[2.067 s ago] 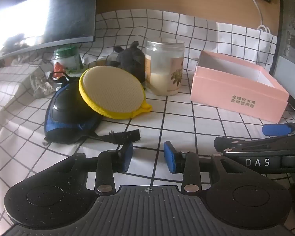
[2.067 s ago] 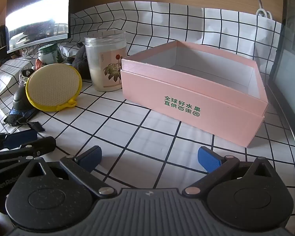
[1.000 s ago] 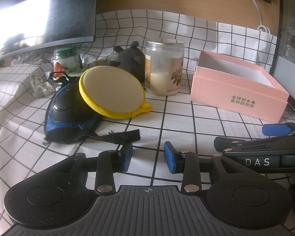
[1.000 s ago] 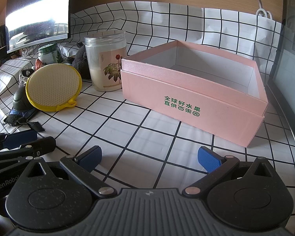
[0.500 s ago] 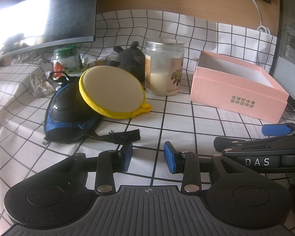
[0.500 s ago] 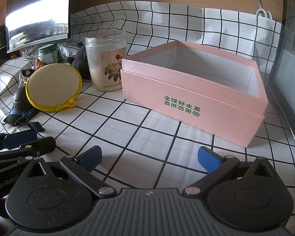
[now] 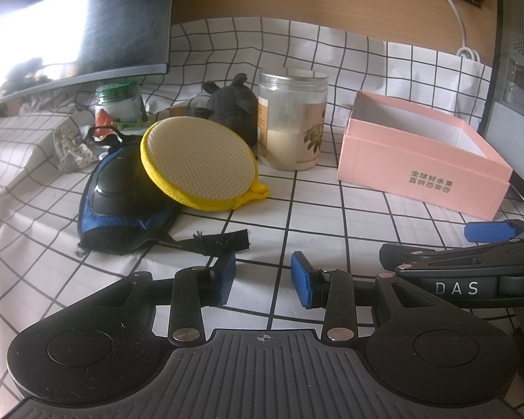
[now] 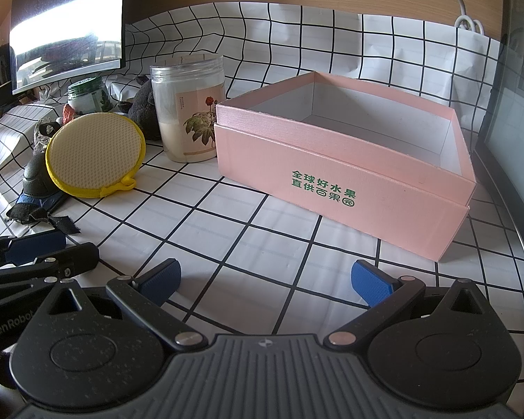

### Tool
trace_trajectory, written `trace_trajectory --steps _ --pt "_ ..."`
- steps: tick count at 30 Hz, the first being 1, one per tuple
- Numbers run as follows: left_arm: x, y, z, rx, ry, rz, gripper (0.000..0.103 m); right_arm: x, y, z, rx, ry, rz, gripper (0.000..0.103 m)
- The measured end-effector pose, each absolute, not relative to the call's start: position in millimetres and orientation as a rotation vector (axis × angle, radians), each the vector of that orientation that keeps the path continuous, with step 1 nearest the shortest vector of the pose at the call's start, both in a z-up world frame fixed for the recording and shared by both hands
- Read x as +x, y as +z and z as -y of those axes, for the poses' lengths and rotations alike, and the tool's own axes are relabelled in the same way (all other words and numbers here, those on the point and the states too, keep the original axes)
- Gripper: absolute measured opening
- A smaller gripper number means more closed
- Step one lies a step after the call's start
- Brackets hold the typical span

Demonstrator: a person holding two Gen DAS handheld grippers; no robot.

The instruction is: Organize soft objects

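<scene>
A round yellow sponge pad (image 7: 199, 160) (image 8: 94, 152) leans on a black and blue knee pad (image 7: 122, 195) (image 8: 35, 181) whose black strap (image 7: 223, 239) trails toward me. A dark plush toy (image 7: 235, 104) (image 8: 143, 108) sits behind them. An empty pink box (image 7: 422, 160) (image 8: 346, 164) stands to the right. My left gripper (image 7: 263, 276) is open and empty, low over the cloth just in front of the strap. My right gripper (image 8: 265, 277) is wide open and empty, in front of the box. Each gripper shows at the edge of the other's view.
A clear jar with a flower label (image 7: 291, 122) (image 8: 188, 108) stands between plush and box. A green-lidded jar (image 7: 118, 103) (image 8: 87, 96) and crumpled items (image 7: 71, 146) lie at the back left under a monitor (image 7: 77, 24). A dark panel (image 8: 513, 132) borders the right.
</scene>
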State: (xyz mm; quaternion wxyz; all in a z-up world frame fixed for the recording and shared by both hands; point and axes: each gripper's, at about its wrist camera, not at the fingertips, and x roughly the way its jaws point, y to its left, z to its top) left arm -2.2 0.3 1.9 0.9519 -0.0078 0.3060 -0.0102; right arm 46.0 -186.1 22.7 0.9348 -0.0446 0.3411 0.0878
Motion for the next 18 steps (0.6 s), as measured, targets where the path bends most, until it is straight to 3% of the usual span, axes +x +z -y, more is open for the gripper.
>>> trace_trajectory --steps 18 --pt "-3.3 1.9 0.2 -0.015 -0.02 -0.622 0.04 45.9 22.7 185.9 -0.092 0.179 -0.697 0.103"
